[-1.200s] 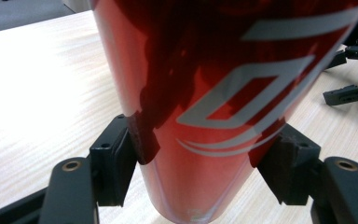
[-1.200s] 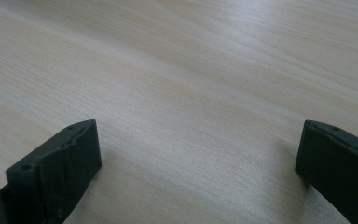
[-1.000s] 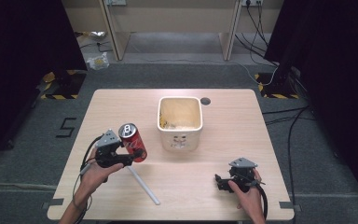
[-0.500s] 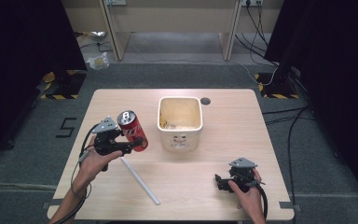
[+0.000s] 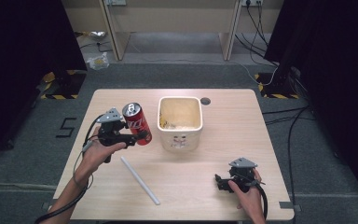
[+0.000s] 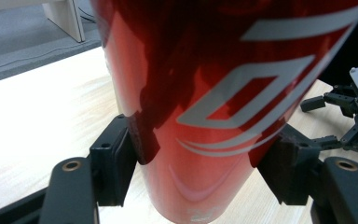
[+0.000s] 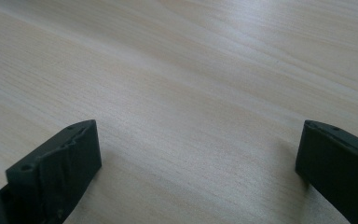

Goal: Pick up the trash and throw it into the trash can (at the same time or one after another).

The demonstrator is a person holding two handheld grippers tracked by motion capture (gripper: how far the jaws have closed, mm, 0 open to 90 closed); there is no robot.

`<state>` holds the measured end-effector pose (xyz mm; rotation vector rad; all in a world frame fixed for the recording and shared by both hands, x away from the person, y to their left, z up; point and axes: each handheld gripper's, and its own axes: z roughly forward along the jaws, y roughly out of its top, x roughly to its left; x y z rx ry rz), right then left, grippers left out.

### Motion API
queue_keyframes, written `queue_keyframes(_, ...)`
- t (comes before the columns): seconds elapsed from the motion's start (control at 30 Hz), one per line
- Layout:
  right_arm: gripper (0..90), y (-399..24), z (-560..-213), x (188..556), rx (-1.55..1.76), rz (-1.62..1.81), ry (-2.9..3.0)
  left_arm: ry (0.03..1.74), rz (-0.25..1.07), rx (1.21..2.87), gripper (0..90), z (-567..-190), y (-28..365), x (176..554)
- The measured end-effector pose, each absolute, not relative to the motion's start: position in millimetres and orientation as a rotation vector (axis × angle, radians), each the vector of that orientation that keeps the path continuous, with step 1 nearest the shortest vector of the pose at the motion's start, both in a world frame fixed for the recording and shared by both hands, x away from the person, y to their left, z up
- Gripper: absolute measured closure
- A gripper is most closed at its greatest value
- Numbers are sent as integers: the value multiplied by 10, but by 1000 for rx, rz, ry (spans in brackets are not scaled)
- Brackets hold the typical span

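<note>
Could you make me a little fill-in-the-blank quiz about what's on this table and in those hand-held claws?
1. The left gripper is clamped on a red ____.
2. The cream bin stands to the ____ of the can in the high view.
3. The white straw lies flat on the ____.
4. The right gripper has its jaws ____.

Missing words: can; right; table; open

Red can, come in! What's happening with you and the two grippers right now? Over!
Left gripper shut on red soda can, lifted off table, tilted. Right gripper open, nothing between jaws, low over table. Cream bin beside can; white straw lying below.
</note>
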<state>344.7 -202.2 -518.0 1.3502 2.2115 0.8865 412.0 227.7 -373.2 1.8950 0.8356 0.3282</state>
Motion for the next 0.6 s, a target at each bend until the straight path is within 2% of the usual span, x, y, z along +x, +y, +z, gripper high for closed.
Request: queue_keyframes(0.6, 2, -2022, -5180, 3448, 1349, 887, 2212, 820, 343, 1896, 339, -3547, 2170, 4283)
